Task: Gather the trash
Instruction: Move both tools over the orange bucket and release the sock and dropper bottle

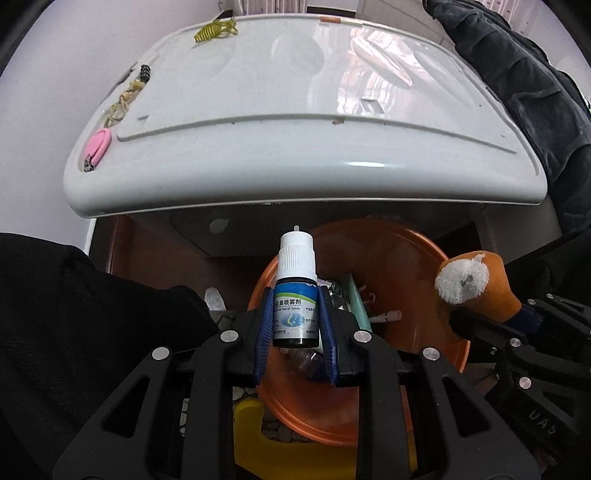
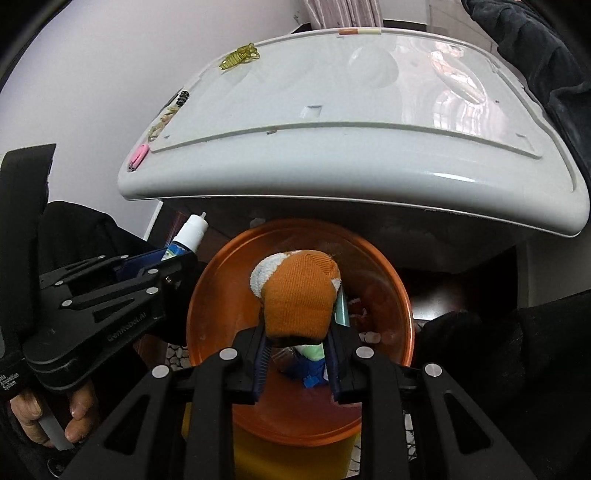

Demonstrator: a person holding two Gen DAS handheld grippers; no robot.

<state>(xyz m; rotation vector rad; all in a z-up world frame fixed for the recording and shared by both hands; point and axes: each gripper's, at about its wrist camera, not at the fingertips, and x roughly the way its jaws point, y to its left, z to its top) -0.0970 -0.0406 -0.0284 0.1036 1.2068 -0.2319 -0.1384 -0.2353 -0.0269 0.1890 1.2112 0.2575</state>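
Both loads hang over the orange bin (image 2: pixel 207 295) at lower centre, left gripper (image 1: pixel 295 325) pinching the nasal spray bottle (image 1: pixel 296 295), right gripper (image 2: pixel 297 354) pinching the orange sock (image 2: pixel 299 295); hair ties (image 1: pixel 216 29) and a pink clip (image 1: pixel 96 144) on the white lid (image 1: pixel 295 147), upper left, may remain to collect

A small blue-labelled spray bottle (image 1: pixel 296 295) has a white ribbed cap. A knitted sock (image 2: pixel 299 295) is orange with a white fluffy patch. The round plastic bin (image 2: pixel 384 273) is orange.

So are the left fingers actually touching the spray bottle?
Touching. The left wrist view shows both blue fingers pressed against the sides of the spray bottle, holding it above the orange bin.
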